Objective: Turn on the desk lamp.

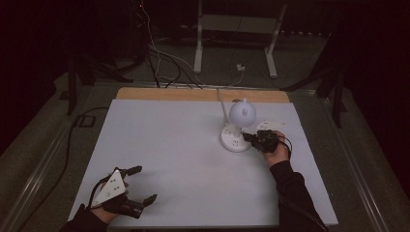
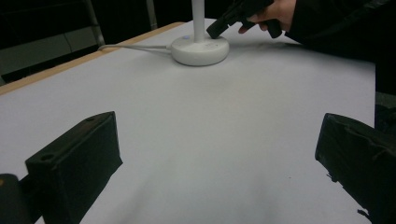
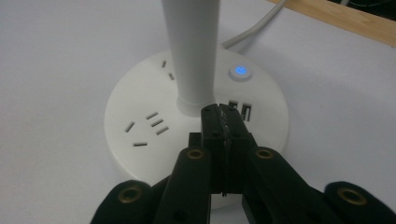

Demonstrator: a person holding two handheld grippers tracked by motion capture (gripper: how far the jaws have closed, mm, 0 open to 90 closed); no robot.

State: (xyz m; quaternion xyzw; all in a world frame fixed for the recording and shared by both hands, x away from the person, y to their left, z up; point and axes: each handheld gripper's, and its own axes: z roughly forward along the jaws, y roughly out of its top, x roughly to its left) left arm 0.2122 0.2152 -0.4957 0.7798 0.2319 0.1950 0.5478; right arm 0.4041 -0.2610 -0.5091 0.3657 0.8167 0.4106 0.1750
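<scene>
**Closed jaws over the lamp base, open jaws idle at the near edge**

Nearest the person, the left gripper (image 1: 142, 184) rests at the near left corner of the white table (image 1: 164, 145), held by the left hand (image 1: 113, 205). Its two black jaws stand wide apart with bare tabletop between them, clamped on nothing; the left gripper view shows them at either side of its lower edge. A grey three-cornered plate (image 1: 110, 186) sits on top of it.

Farther out, toward the right of the table, the right hand (image 1: 276, 153) in a dark sleeve (image 1: 295, 193) holds the right gripper (image 3: 225, 112). Its jaws are pressed together with nothing between them, tips poised over the top of the round white lamp base (image 3: 140, 154), just in front of the stem (image 3: 194, 51) and beside two small ports (image 3: 240, 111). Whether the tips touch the base cannot be told.

On the base, socket slots (image 3: 149, 127) lie left of the stem, and a small button (image 3: 240, 71) glows blue to its right. The stem rises to a rounded white lamp head (image 1: 241, 112), seen in the high view. A white cord (image 3: 261, 23) runs from the base toward the wooden strip (image 1: 203, 94) along the table's far edge.
</scene>
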